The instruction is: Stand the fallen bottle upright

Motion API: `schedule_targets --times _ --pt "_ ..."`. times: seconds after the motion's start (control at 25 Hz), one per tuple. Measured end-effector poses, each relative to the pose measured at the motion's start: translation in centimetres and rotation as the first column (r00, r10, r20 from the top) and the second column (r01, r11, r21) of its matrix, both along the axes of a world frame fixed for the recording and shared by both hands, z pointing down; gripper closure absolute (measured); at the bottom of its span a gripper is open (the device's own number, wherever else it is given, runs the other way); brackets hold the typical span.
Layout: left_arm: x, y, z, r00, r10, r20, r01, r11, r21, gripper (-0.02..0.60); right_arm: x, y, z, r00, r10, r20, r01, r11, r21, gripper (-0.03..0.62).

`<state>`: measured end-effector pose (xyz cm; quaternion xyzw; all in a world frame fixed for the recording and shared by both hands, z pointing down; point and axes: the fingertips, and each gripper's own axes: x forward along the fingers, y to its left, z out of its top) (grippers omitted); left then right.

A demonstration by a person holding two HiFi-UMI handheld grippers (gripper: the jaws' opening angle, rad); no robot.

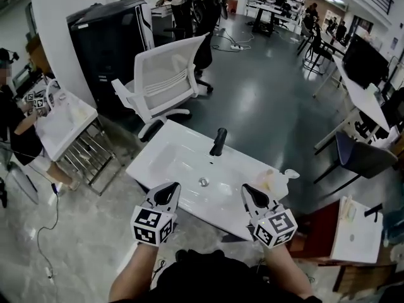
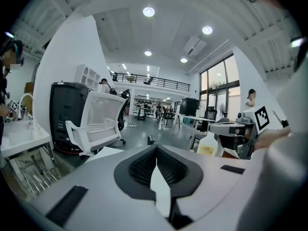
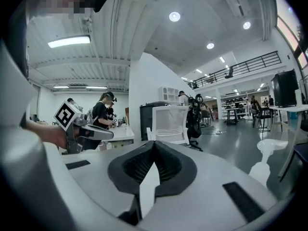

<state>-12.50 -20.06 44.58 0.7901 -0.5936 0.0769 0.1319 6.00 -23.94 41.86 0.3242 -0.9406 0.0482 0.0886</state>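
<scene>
The spray bottle (image 1: 278, 180) stands upright on the sink's (image 1: 146, 163) corner. The left gripper (image 1: 168, 192) and right gripper (image 1: 254, 193) hang clear, fingers clenched empty, so the job is likely finished.

- A large open-plan workspace is shown, part office and part test lab.
- Desks (image 1: 366, 103) with monitors (image 1: 363, 62) and a white mesh office chair (image 1: 165, 81) are spread over a polished grey floor (image 1: 265, 100).
- A white washbasin (image 1: 170, 163) with a black tap (image 1: 218, 141) is set up free-standing; a second basin (image 1: 63, 122) is mounted on a bare metal frame (image 1: 95, 156).
- A railed mezzanine (image 2: 149, 81) and recessed ceiling lights (image 2: 148, 11) are seen overhead.
</scene>
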Motion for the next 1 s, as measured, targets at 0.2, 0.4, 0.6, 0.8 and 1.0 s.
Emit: schedule_targets --times 0.2,0.4,0.6,0.8,1.0 --pt "1.0 0.1 -0.9 0.998 -0.067 0.014 0.067 0.998 0.008 0.565 0.6 0.0 -1.7 0.992 -0.125 0.022 0.124 0.992 0.026 0.582" --pt "2.3 -1.0 -1.7 0.995 -0.089 0.04 0.089 0.996 0.012 0.565 1.9 -1.1 -3.6 0.986 -0.146 0.077 0.14 0.988 0.07 0.583" --pt "3.8 -2.0 -3.7 0.992 -0.09 0.089 0.086 0.995 0.045 0.565 3.3 -1.6 -5.2 0.986 -0.124 0.111 0.113 0.988 0.1 0.583" --pt "4.7 -2.3 -4.6 0.991 -0.09 0.1 0.084 0.994 0.066 0.565 4.0 -1.1 -4.7 0.985 -0.116 0.127 0.105 0.991 0.088 0.583" --pt "4.7 -2.0 -4.1 0.991 -0.092 0.095 0.087 0.995 0.058 0.565 4.5 -0.4 -3.7 0.986 -0.106 0.128 0.098 0.993 0.065 0.583"
